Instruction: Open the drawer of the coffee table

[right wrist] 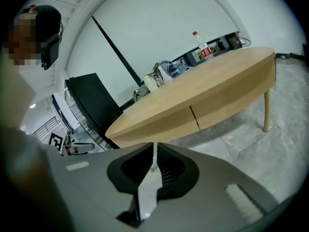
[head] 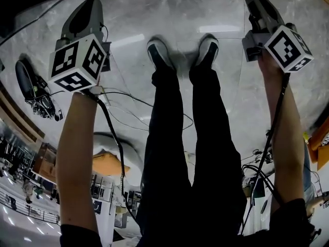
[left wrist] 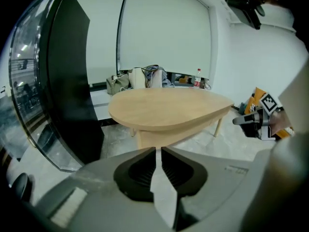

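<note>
Coffee table fills the middle of the right gripper view, a pale wooden oval top seen from low down, with a dark upright seam in the apron beneath its near edge marking one end of the drawer front, which sits flush and closed. The right gripper points at that near edge from well short of the table, its jaws together with nothing between them. Behind the table stand a water bottle and a heap of bags, and off its left end a black cabinet. In the left gripper view the coffee table lies straight ahead, showing its rounded end and one slim leg. The left gripper is also well short of the table, its jaws all but touching, with only a thin slit and nothing in it. In the head view the left gripper and right gripper hang low over the marble floor, either side of the person's shoes.
</note>
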`<move>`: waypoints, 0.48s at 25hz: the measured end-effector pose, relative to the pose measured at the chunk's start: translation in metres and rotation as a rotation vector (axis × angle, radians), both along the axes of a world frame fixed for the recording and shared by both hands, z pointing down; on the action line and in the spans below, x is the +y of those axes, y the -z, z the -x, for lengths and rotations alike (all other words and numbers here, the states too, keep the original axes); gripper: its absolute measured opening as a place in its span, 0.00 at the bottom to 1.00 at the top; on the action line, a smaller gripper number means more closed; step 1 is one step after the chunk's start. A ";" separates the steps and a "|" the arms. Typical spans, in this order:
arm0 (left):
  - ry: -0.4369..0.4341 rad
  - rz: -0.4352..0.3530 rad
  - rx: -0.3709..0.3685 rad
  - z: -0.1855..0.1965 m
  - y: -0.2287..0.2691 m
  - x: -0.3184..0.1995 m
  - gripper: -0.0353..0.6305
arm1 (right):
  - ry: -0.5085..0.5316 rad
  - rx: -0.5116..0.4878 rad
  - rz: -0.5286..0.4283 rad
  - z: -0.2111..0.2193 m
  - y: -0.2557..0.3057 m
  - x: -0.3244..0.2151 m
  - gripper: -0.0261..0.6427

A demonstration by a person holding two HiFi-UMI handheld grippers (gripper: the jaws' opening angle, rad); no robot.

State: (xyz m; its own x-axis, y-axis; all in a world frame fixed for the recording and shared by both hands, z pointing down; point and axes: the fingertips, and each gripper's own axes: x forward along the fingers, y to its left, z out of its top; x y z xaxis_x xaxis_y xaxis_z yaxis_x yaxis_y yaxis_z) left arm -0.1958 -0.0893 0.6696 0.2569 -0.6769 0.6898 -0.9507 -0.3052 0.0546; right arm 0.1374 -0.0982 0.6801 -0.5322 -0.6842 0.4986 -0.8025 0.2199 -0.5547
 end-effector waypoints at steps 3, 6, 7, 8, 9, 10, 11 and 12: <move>-0.012 0.028 -0.001 0.007 -0.011 -0.002 0.21 | 0.015 -0.012 0.009 0.011 -0.011 -0.002 0.14; -0.012 0.048 0.017 0.008 -0.017 -0.008 0.27 | 0.023 -0.044 0.017 0.016 -0.017 -0.008 0.27; -0.018 0.051 0.022 0.007 -0.018 -0.010 0.29 | 0.023 -0.065 0.014 0.017 -0.017 -0.011 0.31; -0.028 0.053 0.024 0.005 -0.019 -0.012 0.31 | 0.022 -0.089 0.010 0.018 -0.017 -0.015 0.34; -0.040 0.057 0.022 0.003 -0.020 -0.014 0.32 | 0.023 -0.115 0.005 0.019 -0.018 -0.018 0.36; -0.053 0.061 0.017 0.003 -0.023 -0.017 0.32 | 0.025 -0.139 0.004 0.021 -0.020 -0.021 0.39; -0.066 0.067 0.012 0.003 -0.027 -0.020 0.32 | 0.029 -0.158 0.010 0.023 -0.025 -0.023 0.41; -0.077 0.074 0.008 0.004 -0.031 -0.023 0.32 | 0.036 -0.172 0.017 0.025 -0.032 -0.024 0.43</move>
State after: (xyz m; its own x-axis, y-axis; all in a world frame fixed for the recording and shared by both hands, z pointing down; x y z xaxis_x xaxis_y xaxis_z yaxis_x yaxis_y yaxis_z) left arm -0.2002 -0.1128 0.7004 0.3116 -0.6027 0.7346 -0.9242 -0.3718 0.0869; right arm 0.1124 -0.1222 0.7119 -0.6347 -0.6552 0.4097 -0.6873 0.2364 -0.6868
